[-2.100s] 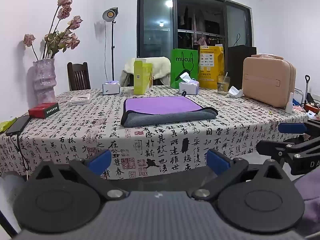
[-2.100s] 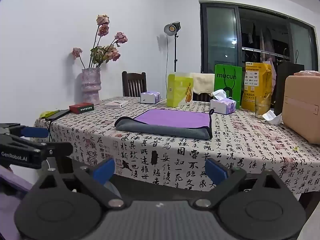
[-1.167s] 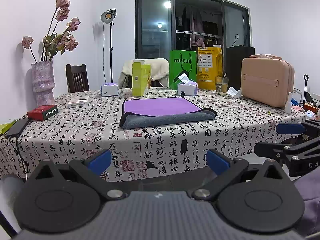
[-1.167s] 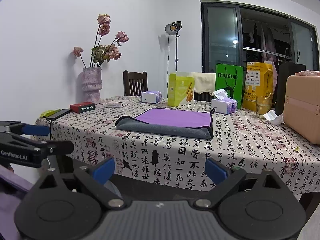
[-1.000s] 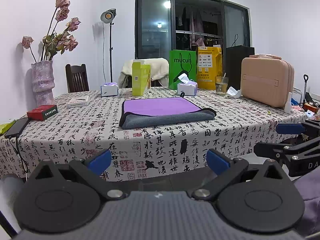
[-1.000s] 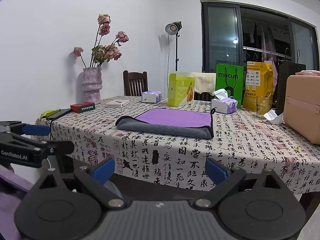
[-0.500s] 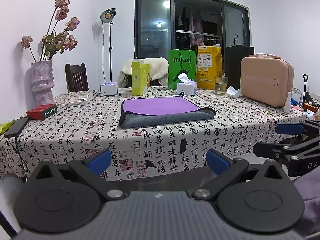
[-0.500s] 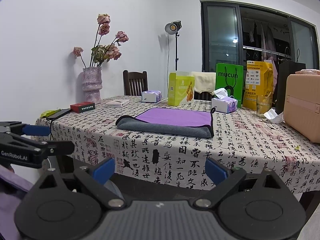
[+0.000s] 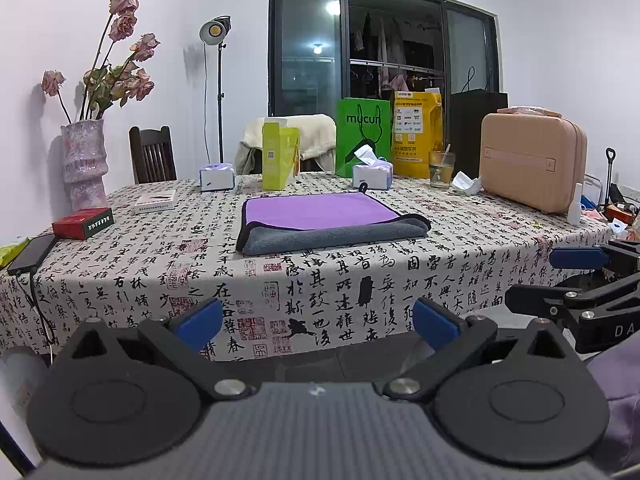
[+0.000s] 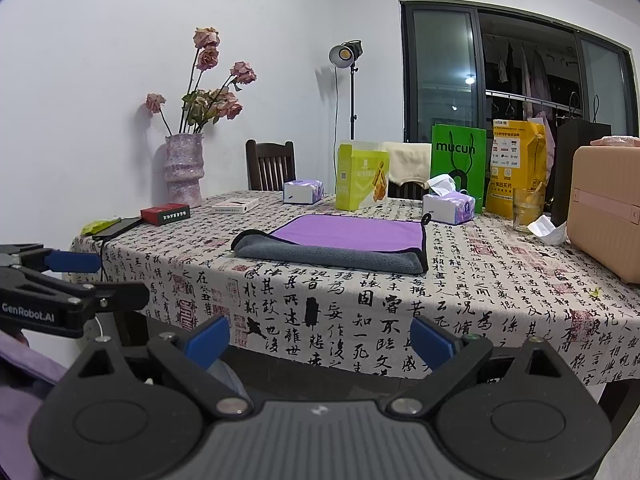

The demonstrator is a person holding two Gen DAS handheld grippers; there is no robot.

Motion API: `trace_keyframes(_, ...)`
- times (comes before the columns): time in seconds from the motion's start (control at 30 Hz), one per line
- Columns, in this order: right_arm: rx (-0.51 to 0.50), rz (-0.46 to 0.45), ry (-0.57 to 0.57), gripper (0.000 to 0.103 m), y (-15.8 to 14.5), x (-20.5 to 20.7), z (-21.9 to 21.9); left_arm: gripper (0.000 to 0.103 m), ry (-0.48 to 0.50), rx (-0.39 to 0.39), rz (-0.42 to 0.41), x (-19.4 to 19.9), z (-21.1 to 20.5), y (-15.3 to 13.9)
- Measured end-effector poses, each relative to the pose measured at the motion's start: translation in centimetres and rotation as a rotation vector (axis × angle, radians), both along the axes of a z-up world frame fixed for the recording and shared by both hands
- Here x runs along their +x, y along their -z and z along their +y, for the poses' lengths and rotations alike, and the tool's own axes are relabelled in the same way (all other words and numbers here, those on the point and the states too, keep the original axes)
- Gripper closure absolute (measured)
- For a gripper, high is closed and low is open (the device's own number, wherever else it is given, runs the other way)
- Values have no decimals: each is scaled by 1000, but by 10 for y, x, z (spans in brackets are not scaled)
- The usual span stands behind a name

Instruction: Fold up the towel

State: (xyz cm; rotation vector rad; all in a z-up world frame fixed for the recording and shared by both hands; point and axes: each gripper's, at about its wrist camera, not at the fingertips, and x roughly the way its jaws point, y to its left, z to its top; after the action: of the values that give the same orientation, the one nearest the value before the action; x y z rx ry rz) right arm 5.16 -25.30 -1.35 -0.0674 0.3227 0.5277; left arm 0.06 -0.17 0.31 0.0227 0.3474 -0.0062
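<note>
while the towel (image 9: 328,220) lay folded on the counter (image 9: 360,276), left tool (image 9: 316,322) and right tool (image 10: 320,340) hung short of it, both spread wide, empty.

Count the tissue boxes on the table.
2: one tissue box at the far edge left of the yellow carton, another before the green bag.

Dim, even indoor light, sharp focus, strong fisheye bending at edges.
</note>
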Motion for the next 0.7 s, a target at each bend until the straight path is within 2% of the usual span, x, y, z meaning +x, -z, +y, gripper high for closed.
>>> trace_keyframes(0.7, 2, 7, 1, 5, 3, 0, 2, 0, 1, 1, 1, 0, -3, 0)
